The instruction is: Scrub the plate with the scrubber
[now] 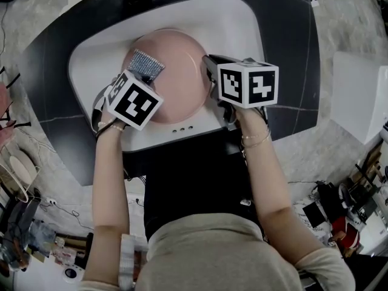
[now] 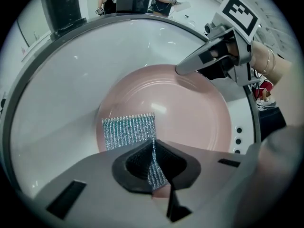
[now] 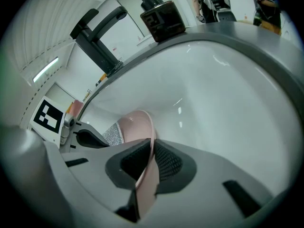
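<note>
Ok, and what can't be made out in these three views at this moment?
- Sink drain: not visible in any view, likely under the pink plate.
- Plate's right rim, head view: covered by the right gripper and its marker cube.
- Scrubber underside, left gripper view: faces the plate, so contact isn't shown; the left gripper covers its near end.
- Soap dispenser label, right gripper view: too dark and small.
</note>
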Demonstrator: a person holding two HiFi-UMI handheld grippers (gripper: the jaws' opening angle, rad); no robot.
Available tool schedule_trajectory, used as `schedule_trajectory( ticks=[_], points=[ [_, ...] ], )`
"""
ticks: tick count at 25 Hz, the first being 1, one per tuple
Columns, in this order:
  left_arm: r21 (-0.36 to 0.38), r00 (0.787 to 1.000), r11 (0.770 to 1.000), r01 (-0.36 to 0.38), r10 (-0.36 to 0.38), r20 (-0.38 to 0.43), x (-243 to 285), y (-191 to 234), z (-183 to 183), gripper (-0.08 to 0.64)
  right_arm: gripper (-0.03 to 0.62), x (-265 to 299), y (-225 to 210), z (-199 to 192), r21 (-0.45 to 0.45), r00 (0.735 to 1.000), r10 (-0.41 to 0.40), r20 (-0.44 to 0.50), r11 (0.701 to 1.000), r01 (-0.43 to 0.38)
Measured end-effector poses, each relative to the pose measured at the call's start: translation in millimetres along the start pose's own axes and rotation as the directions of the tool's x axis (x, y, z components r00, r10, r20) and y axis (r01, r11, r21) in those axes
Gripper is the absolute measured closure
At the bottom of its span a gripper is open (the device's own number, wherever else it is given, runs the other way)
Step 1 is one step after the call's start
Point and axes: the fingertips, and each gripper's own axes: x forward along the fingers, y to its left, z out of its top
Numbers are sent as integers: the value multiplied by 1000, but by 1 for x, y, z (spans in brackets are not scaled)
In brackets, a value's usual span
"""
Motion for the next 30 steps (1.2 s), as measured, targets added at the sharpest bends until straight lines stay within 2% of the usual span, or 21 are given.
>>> schedule_trajectory(
  ticks=[7, 12, 19, 25, 30],
  points=[
    [15, 999, 999, 32, -32, -1, -3, -26, -3, 522, 554, -2, 0, 0, 2, 1000, 0, 8, 1000, 0],
    [9, 996, 996, 89, -89, 32, -5, -46, 3, 522, 552, -2, -2, -1, 5, 1000, -3, 8, 1000, 3],
    [48, 988, 987, 151, -152, 33, -7, -70, 8, 522, 552, -3, -2, -1, 9, 1000, 0, 11, 1000, 0],
    [57, 963, 965, 257, -261, 66, -9, -98, 17, 522, 551, -3, -1, -1, 16, 1000, 2, 14, 1000, -2],
    [64, 958, 960, 273, -277, 72, -9, -104, 25, 522, 551, -5, -2, -2, 19, 1000, -1, 19, 1000, 1]
  ],
)
